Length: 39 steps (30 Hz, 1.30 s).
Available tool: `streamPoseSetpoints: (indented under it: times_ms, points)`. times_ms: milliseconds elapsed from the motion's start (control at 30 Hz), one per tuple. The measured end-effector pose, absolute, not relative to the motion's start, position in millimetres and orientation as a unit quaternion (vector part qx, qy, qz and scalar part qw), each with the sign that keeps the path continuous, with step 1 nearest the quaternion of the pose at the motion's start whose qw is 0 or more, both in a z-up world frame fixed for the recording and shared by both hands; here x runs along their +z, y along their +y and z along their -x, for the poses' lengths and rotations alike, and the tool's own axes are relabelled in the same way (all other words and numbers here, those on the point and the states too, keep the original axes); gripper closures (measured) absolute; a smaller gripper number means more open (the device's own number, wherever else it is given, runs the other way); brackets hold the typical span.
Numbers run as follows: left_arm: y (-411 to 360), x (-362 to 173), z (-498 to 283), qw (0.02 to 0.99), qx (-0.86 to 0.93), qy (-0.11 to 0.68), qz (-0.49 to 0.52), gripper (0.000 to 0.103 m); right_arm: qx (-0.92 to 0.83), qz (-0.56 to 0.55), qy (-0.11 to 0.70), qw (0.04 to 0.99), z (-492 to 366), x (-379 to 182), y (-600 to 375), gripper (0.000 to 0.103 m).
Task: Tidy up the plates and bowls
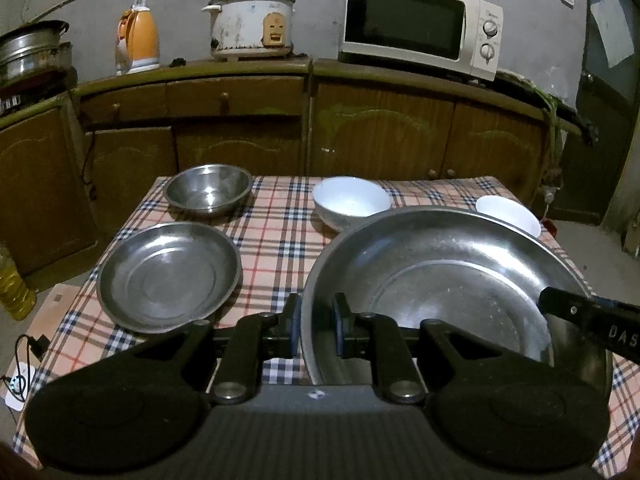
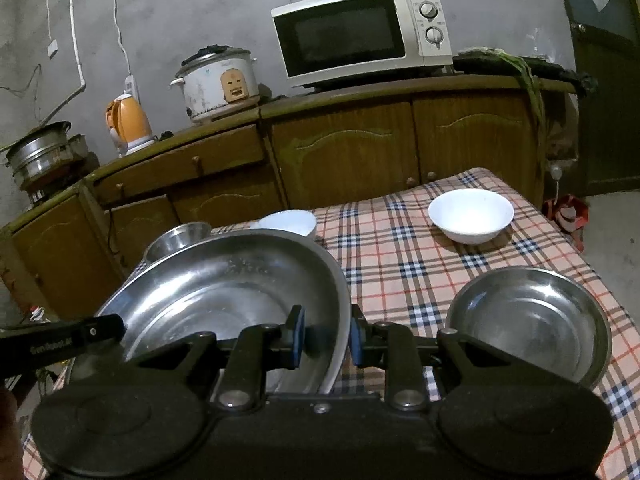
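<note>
Both grippers had the big steel plate [image 1: 452, 280] by opposite edges, left gripper [image 1: 317, 322] clamped on the left rim, right gripper [image 2: 327, 334] clamped on the right rim, jaws of each closed on the thin metal with the wall of the plate between the pads. Two-sided hold made sense: wide shallow plate, slippery rim, one pinch alone would probably let it tip. It looked raised off the checked cloth on the surface [image 1: 276, 240] and tilted, though how clear of the cloth I couldn't tell. The smaller steel plate [image 1: 170, 276] lay flat on the cloth to the left, well apart from the held one. Likely the stack target, but the big plate on a smaller one would sit badly, so maybe the reverse order was meant. Another small steel plate [image 2: 532, 320] sat just right of the right gripper. Steel bowl [image 1: 208, 190] stood at the far left end; two white bowls [image 1: 352, 200] [image 2: 471, 214] stood upright further back, apart from each other, not yet nested. Bowls and plates all still spread out, so sorting looked barely begun.
</note>
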<state>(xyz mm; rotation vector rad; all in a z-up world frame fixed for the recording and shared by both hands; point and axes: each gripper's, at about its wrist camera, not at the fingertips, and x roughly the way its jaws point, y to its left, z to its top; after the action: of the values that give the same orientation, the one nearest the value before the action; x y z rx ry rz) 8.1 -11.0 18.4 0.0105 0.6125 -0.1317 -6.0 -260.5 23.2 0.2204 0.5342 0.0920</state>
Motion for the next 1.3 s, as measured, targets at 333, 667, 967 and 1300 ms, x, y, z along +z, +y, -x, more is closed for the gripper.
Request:
streamPoseSetpoints:
  times_ms: [333, 667, 967, 1300]
  points:
    - [-11, 12, 0, 0.949, -0.067, 0.308, -0.010, 0.086, 0.043, -0.102, 0.268, 0.957, 18, 20, -258, 0.073]
    - [-13, 1, 10, 0.946, -0.070, 0.317, -0.010, 0.085, 0.039, -0.104, 0.274, 0.955, 29, 12, -262, 0.073]
    - [-15, -16, 16, 0.938, -0.073, 0.338, -0.009, 0.085, 0.034, -0.101, 0.288, 0.952, 37, -1, -263, 0.073]
    - [-17, -22, 20, 0.936, -0.073, 0.343, -0.014, 0.085, 0.031, -0.096, 0.297, 0.949, 42, -10, -264, 0.073]
